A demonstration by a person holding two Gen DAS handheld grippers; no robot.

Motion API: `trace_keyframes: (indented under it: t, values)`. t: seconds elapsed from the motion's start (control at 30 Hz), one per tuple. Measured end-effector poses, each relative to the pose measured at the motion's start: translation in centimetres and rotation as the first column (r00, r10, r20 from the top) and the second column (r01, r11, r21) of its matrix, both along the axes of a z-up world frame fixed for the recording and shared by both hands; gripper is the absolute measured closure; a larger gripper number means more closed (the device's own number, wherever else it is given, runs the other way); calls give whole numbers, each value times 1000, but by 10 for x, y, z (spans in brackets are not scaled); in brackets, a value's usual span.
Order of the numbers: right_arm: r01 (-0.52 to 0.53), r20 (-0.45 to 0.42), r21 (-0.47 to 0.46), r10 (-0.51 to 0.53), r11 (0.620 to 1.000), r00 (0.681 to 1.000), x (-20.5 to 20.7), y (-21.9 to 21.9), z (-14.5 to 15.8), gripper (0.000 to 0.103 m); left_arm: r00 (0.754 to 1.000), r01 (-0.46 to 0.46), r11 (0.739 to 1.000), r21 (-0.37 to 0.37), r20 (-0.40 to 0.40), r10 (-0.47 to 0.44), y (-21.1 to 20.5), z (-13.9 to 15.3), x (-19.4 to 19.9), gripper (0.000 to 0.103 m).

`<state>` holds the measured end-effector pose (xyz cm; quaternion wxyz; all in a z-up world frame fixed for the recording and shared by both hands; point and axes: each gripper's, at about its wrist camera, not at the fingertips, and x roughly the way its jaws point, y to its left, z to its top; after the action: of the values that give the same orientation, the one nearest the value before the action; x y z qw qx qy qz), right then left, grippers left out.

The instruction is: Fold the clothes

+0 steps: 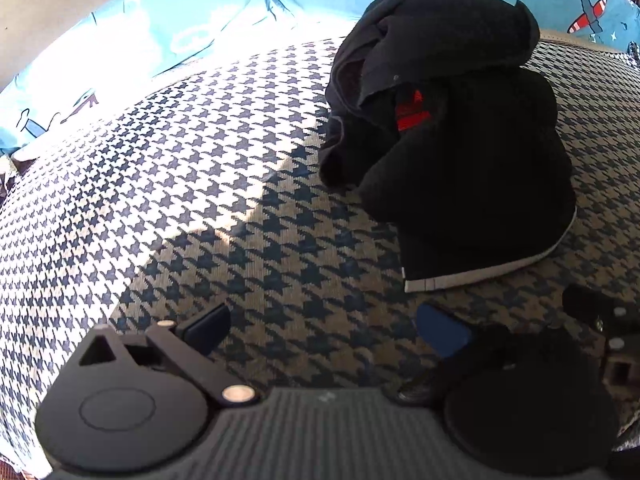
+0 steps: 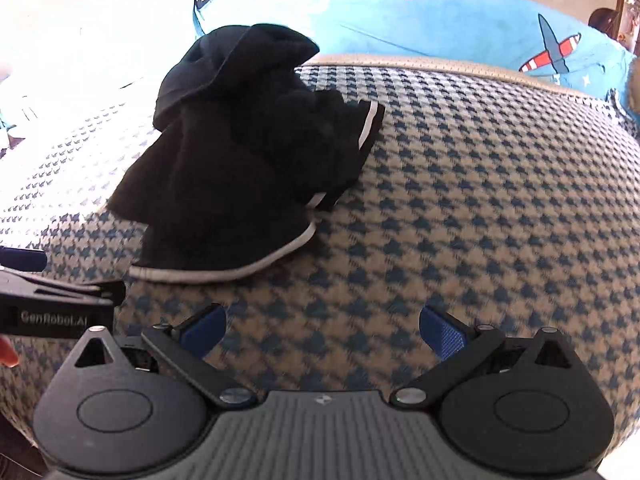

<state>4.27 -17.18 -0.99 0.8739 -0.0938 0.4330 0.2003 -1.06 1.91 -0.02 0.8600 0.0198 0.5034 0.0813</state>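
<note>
Black garment (image 1: pixel 444 136), white trim at its hem, lies crumpled in a heap on the houndstooth cushion (image 1: pixel 180 168); upper right of the left wrist frame, upper left of the right wrist frame (image 2: pixel 248 152). A red label (image 1: pixel 412 114) shows among its folds. Left gripper (image 1: pixel 324 330): fingers spread wide, holding nothing, low over the cushion, near the hem. Right gripper (image 2: pixel 322 334): fingers likewise spread wide, empty, clear of the garment. Blue printed bedding (image 2: pixel 440 20) lies beyond the cushion.
</note>
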Motion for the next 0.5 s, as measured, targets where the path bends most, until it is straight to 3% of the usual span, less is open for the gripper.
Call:
trace_keyframes:
  t: [0.5]
  values:
    - [24, -7, 2, -24, 1000, 1000, -41, 0, -14, 0, 1000, 15, 1000, -18, 2, -15, -14, 5, -42, 0]
